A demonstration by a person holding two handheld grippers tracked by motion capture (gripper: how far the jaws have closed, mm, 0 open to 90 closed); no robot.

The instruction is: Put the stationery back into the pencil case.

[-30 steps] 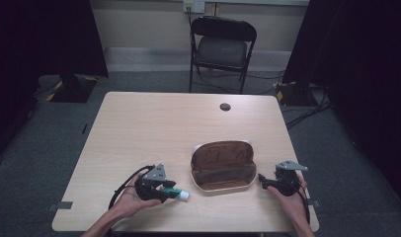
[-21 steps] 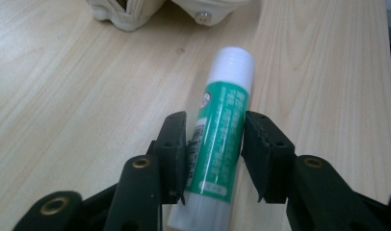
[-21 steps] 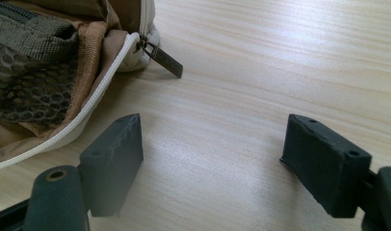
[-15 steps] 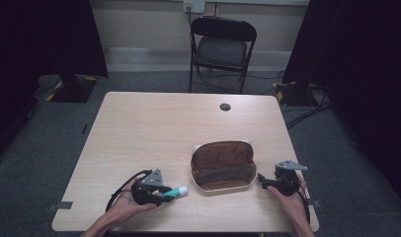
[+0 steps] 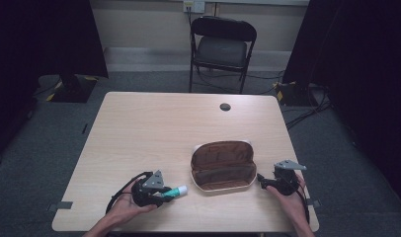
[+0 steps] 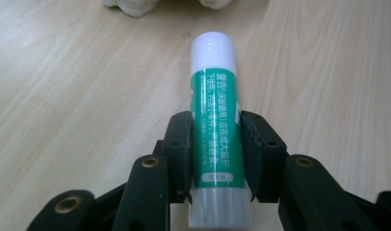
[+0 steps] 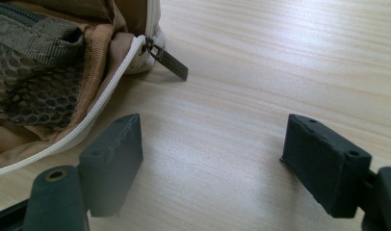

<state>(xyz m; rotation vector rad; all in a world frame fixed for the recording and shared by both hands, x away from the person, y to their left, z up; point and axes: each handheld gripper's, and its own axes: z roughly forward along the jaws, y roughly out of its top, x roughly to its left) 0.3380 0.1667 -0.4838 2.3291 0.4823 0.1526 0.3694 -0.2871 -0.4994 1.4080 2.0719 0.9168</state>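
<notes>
Left gripper (image 6: 215, 159) clamped on glue stick (image 6: 216, 120), left of open pouch (image 5: 223, 165); right gripper (image 7: 213, 159) spread beside pouch. Next: lifting stick into pouch.

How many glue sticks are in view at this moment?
1. The glue stick lies on the table, clamped in the left gripper, its white cap pointing toward the open pencil case. Others could be hidden inside the case.

Open gripper (image 7: 213, 163) beside pouch (image 7: 49, 82)
</notes>
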